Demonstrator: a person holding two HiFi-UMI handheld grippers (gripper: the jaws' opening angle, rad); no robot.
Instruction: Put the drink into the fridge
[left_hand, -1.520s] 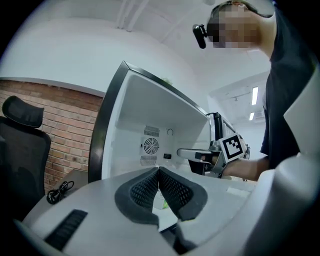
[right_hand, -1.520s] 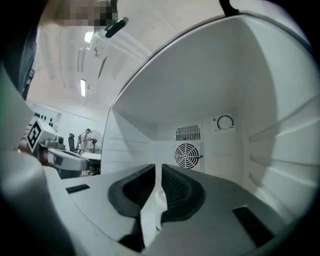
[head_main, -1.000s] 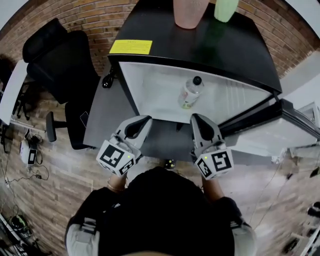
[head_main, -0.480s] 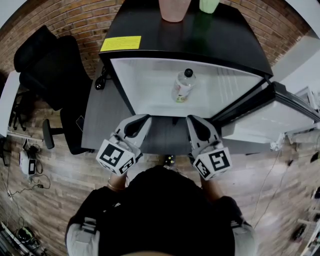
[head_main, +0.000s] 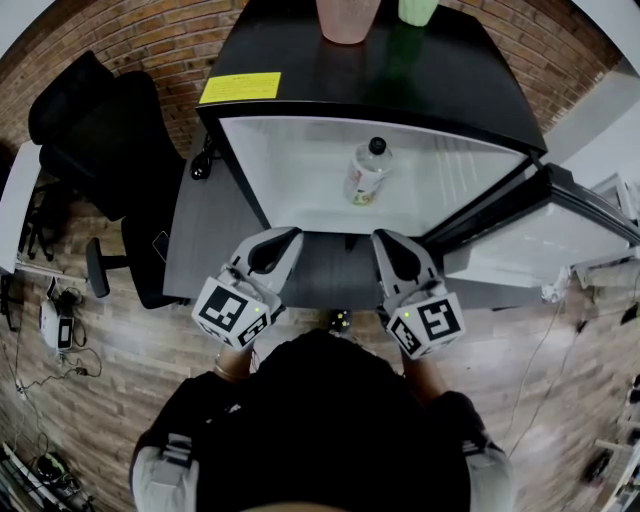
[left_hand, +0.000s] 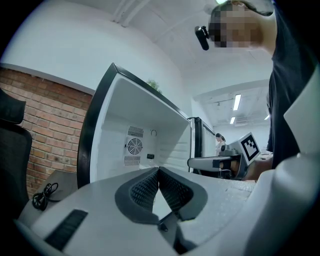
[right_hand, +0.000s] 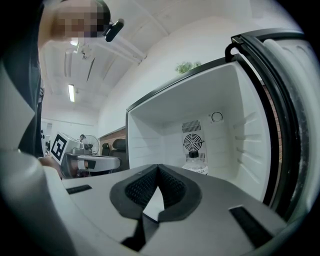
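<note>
Both grippers are empty with their fingers pressed together: the left gripper (head_main: 284, 240) and the right gripper (head_main: 384, 240) sit side by side at lower centre of the head view, short of the fridge (head_main: 420, 85) opening, and each gripper view shows ribbed pads meeting with nothing between them. The bottle (head_main: 366, 173) stands upright inside the white compartment, upper centre of the head view, apart from both side walls; the right gripper view shows it in front of the fan grille (right_hand: 192, 142) on the back wall. The drink therefore appears to be placed, and the door (head_main: 560, 235), swung wide at right of frame, appears to be the outstanding item. Risk one: the bottle has nothing beside it for support, so a hard slam could topple it. Risk two: a closed gripper can only push the door, and a smooth door face could let it slide off. Risk three: a pink cup (head_main: 347, 15) and a green cup (head_main: 417, 10) stand on the black top at the upper edge, where a jolt could shift them. A yellow label (head_main: 239, 88) marks the top's left corner. A black chair (head_main: 95, 130) at upper left and a cable (head_main: 205, 165) beside the fridge's left wall lie away from the door's swing. Nothing is seen between the grippers and the door.
</note>
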